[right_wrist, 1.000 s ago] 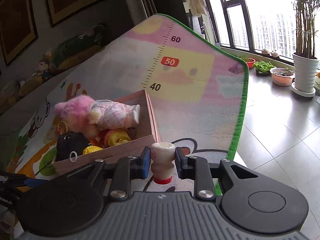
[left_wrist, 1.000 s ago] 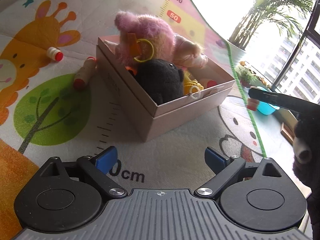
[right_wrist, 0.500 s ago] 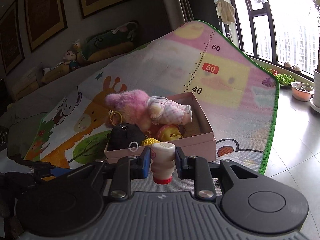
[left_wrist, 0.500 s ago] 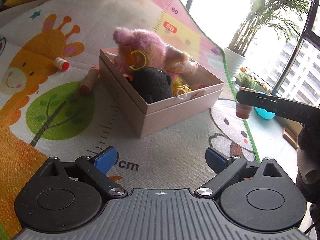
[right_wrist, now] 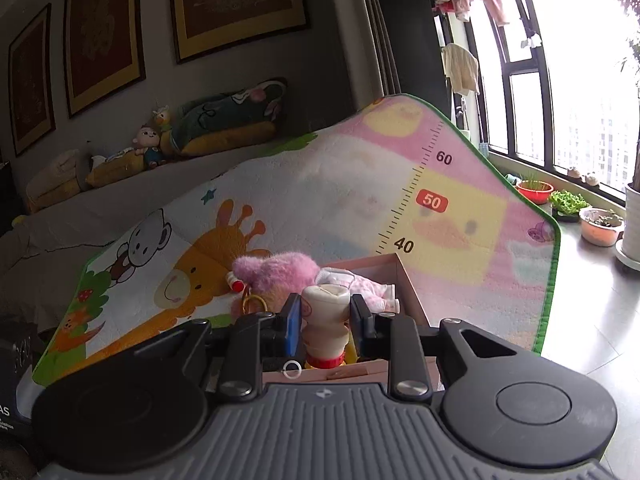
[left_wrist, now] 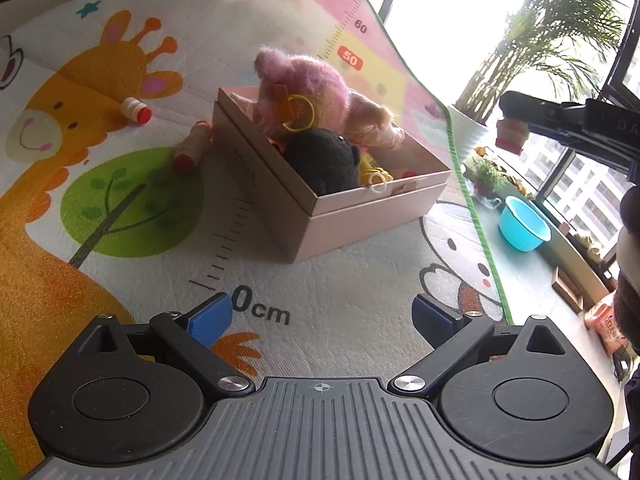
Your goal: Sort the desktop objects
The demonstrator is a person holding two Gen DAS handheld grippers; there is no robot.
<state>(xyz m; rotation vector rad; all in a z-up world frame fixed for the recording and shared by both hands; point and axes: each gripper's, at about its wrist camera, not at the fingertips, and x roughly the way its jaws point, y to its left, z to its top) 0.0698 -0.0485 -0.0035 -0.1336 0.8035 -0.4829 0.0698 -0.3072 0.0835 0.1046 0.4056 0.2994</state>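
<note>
A pink cardboard box stands on the play mat. It holds a pink plush, a black plush, a doll and yellow toys. My right gripper is shut on a small cream bottle with a red cap, held upside down in the air above the box's near right side; the bottle also shows in the left wrist view. My left gripper is open and empty, low over the mat in front of the box. Two more small bottles lie on the mat left of the box.
The mat's green edge runs along the right; beyond it is floor with a blue basin and potted plants. Cushions and dolls sit on a ledge behind the mat.
My right gripper has risen and moved over the box with the bottle. My left gripper has drawn back and up a little from the box.
</note>
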